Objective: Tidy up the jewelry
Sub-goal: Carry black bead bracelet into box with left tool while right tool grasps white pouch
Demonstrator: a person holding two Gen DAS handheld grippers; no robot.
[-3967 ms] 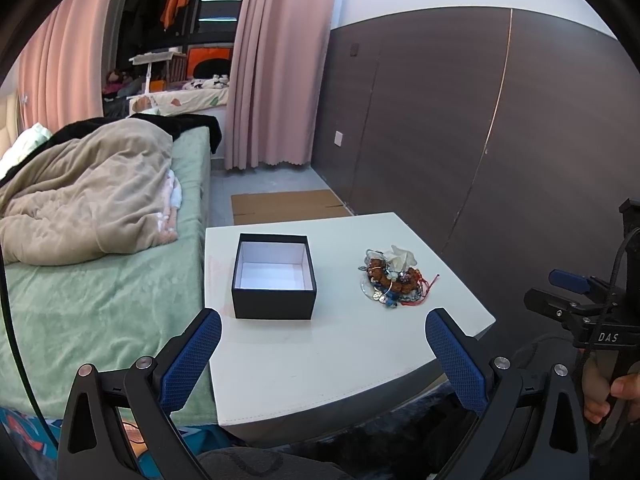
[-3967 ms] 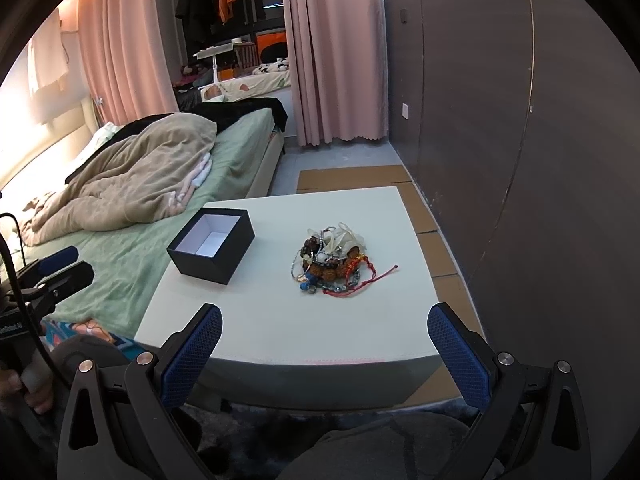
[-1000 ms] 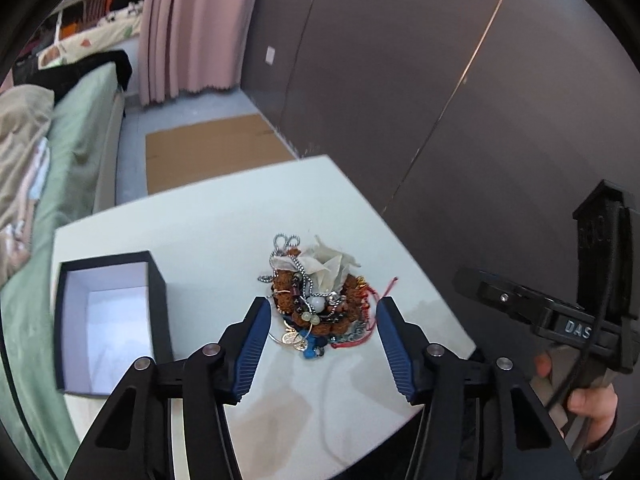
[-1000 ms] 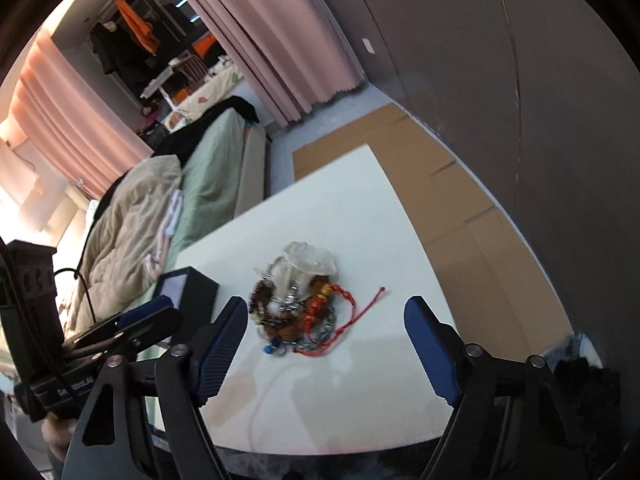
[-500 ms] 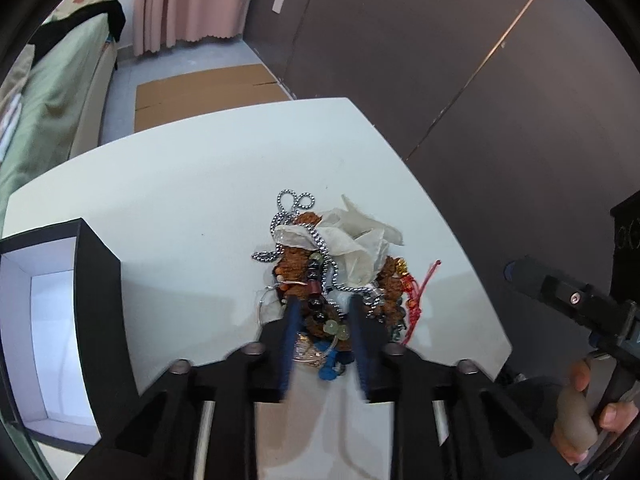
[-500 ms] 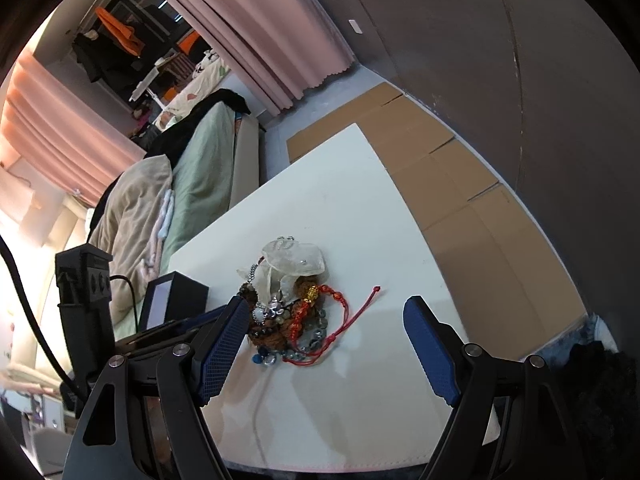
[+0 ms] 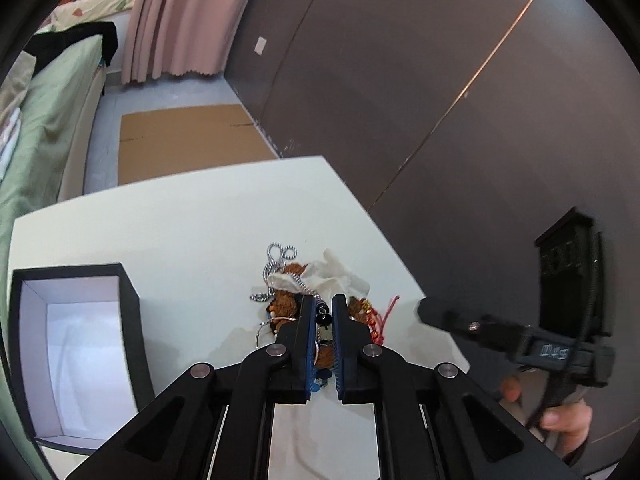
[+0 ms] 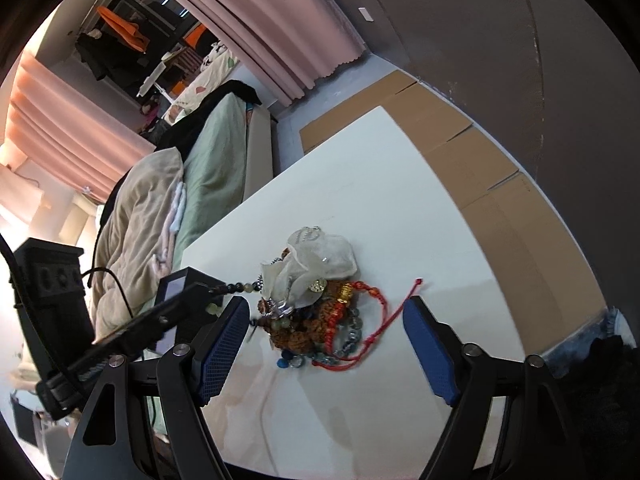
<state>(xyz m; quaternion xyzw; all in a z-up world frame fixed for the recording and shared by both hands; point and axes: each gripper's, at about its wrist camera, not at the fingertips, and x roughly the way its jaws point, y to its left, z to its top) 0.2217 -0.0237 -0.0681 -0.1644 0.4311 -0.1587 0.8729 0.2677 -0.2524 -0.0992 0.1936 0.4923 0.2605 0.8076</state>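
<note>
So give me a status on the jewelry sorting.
Done: nothing; the black box is empty. In hand: the left gripper is closing on a dark beaded strand from the jewelry pile; the right gripper, its jaws narrowing around the pile, grips nothing. Left: the whole pile.

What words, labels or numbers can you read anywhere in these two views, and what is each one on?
No text can be read for certain.
Right claw: a small white label on its body, too blurred to read.
Gold charm in the jewelry pile: a stamped pattern, too small to read.
Black box, white table, dark wall panels: no text visible.
</note>
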